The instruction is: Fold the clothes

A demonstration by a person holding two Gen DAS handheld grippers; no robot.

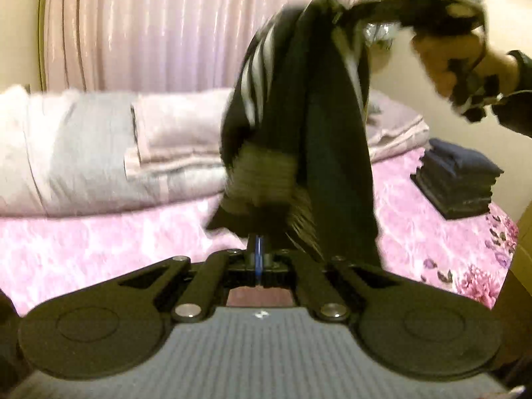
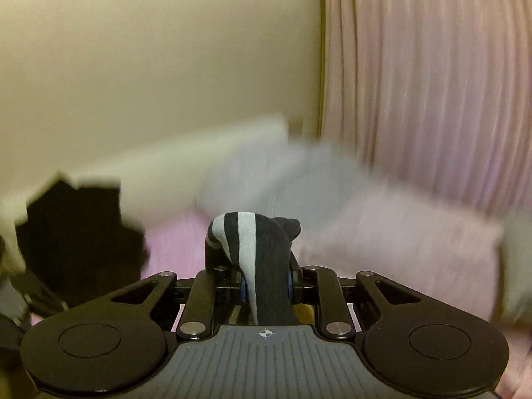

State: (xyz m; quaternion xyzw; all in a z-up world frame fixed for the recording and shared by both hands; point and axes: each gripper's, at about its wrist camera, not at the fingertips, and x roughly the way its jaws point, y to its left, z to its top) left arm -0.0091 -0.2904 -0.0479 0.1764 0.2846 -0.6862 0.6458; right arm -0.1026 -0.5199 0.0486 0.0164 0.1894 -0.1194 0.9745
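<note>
A black garment [image 1: 319, 126] with white stripes hangs in the air over the bed, blurred by motion. In the left wrist view my left gripper [image 1: 258, 249] is shut on its lower ribbed edge. Its top is pinched by my right gripper [image 1: 345, 10], held in a person's hand [image 1: 445, 56] at the upper right. The right wrist view shows my right gripper [image 2: 264, 282] shut on a fold of the black fabric with a white stripe [image 2: 247, 242] bulging above the fingers. A dark blurred shape [image 2: 76, 232] at the left is too smeared to identify.
A pink floral bedspread [image 1: 99, 249] lies below. Folded pale blankets [image 1: 99, 153] are stacked at the back against a pink curtain [image 1: 149, 26]. A pile of dark folded clothes [image 1: 455, 179] sits on the bed's right side, near a wooden edge [image 1: 523, 249].
</note>
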